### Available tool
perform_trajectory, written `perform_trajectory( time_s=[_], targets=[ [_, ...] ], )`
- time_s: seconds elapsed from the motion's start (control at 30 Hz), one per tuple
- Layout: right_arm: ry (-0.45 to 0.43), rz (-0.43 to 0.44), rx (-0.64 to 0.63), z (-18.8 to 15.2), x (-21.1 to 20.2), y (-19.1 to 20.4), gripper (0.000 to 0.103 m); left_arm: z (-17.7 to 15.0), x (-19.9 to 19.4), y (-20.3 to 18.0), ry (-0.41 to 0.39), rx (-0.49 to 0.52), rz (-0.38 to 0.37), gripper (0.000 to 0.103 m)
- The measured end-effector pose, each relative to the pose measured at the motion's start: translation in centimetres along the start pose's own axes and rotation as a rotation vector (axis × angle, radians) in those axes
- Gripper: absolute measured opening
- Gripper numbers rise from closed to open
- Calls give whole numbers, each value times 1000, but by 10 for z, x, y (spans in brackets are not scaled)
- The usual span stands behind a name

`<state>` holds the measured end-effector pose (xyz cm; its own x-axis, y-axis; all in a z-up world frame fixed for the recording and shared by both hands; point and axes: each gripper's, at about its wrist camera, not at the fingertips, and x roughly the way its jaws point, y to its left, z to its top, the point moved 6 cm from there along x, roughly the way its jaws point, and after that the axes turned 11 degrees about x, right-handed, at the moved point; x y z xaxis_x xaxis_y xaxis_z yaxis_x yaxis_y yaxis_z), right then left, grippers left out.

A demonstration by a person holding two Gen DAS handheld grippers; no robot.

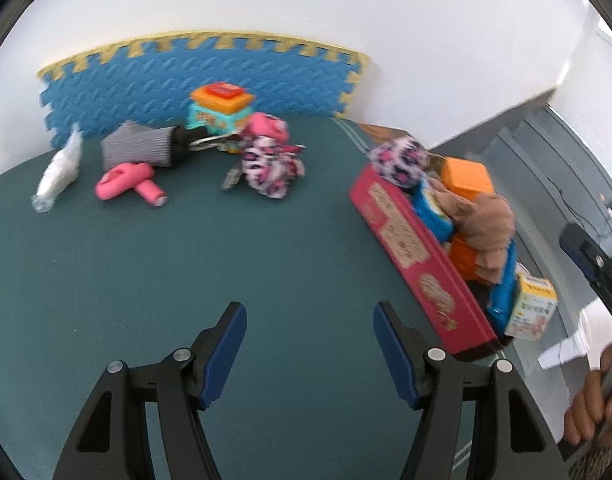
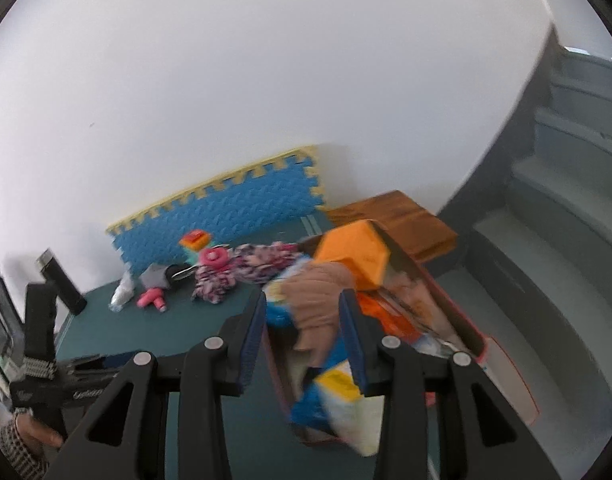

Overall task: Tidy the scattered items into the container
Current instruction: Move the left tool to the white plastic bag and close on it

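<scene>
— Evidently the left gripper [image 1: 310, 354] was held low over the green cover [image 1: 210, 264], its blue pads spread wide with nothing between them?

— So it was seen, at the bottom centre of the left wrist frame. It was pointed toward the loose things at the upper left, which, it may be judged, was why it was kept spread.

— And the right gripper [image 2: 302, 340]?

— It was held above the red box [image 1: 418, 256], with its pads parted too. The tan cloth [image 2: 322, 292] was seen in the gap between them, yet no clamping could be made out; the cloth appeared to lie in the box beneath, on the blue packets.

— How was the box filled?

— Orange cartons [image 1: 466, 178], blue packets and a patterned pink bundle [image 1: 398, 160] were piled in it at the right of the left wrist frame. A small yellow-and-white carton [image 1: 534, 308] was seen beyond its far wall; whether inside cannot be told.

— What was left outside it?

— A pink toy hairdryer [image 1: 126, 184], a grey ribbed piece [image 1: 138, 148], a clear wrapped packet [image 1: 60, 172], a patterned cloth [image 1: 272, 168] and an orange-lidded teal toy [image 1: 220, 110] were lying well apart from the box, near the blue foam mat [image 1: 146, 76] at the wall.

— So the tidying was partway?

— That was judged likely.
</scene>
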<state>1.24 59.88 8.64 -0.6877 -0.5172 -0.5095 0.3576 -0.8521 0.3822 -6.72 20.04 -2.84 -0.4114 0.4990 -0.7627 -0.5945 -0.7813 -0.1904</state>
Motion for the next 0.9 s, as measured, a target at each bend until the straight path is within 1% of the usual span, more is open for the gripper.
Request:
perform_trajectory(
  time_s=[0.07,0.1,0.17,0.27,0.4,0.53,0.6,0.7,0.8,0.9],
  targets=[
    [21,19,-26,-7,6,14,48,-1,-1,17,-5,-35,27,69],
    [34,27,-42,-11,11,22,50,-2,-2,26,-8,-53,41,74],
    [54,35,-65,-18,20,33,53,-3,-3,43,-13,-88,68,82],
    [94,51,-85,-28,35,48,53,-5,-5,69,-22,-141,109,82],
    [143,63,-98,-39,55,62,53,-8,-7,116,-20,-209,186,82],
    [182,72,-113,-48,71,74,53,-5,-9,160,-24,-252,258,82],
    [200,75,-128,-52,79,81,53,0,-9,181,-32,-266,282,82],
    [223,79,-141,-57,91,90,53,15,-6,206,-44,-272,295,82],
    [246,80,-146,-62,104,98,53,32,3,221,-49,-246,293,82],
    [264,81,-150,-66,115,105,53,46,18,230,-34,-205,306,82]
  ],
)
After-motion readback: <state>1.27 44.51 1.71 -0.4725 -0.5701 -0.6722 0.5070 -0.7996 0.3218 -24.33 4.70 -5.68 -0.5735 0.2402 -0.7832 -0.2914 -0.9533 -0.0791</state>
